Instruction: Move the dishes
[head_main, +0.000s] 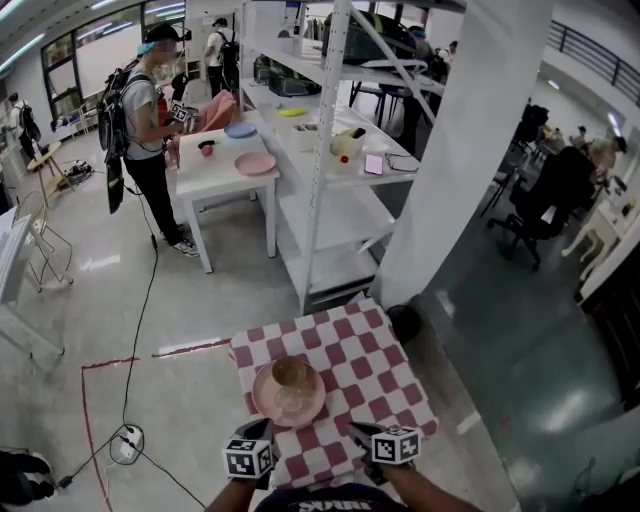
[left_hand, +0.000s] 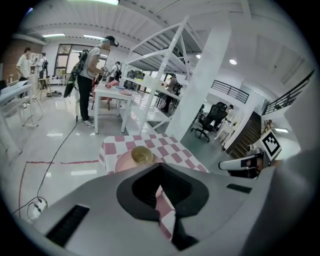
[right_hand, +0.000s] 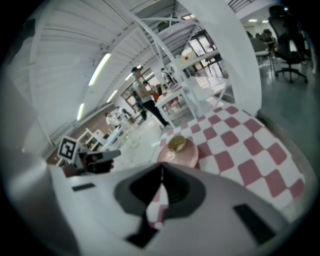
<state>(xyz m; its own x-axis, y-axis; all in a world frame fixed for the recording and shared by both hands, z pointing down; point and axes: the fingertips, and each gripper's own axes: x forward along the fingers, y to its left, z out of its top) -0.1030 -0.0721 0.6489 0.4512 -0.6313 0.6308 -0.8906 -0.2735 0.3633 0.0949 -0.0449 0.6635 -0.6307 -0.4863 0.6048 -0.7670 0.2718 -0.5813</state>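
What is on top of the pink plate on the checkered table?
A small yellowish bowl stands on the pink plate. Its contents cannot be made out. The checkered cloth under the plate covers the tabletop.

ahead of the shut jaws of the right gripper (head_main: 360, 432) the checkered desk (head_main: 375, 350) shows bare cloth, open to pass over. just ahead of the left gripper (head_main: 262, 430), jaws also together, a pink plate (head_main: 265, 405) with a cup (head_main: 290, 373) on it blocks the straight line. beyond the desk's far right corner stands a white pillar (head_main: 470, 150), with a shelf rack (head_main: 320, 200) farther off.
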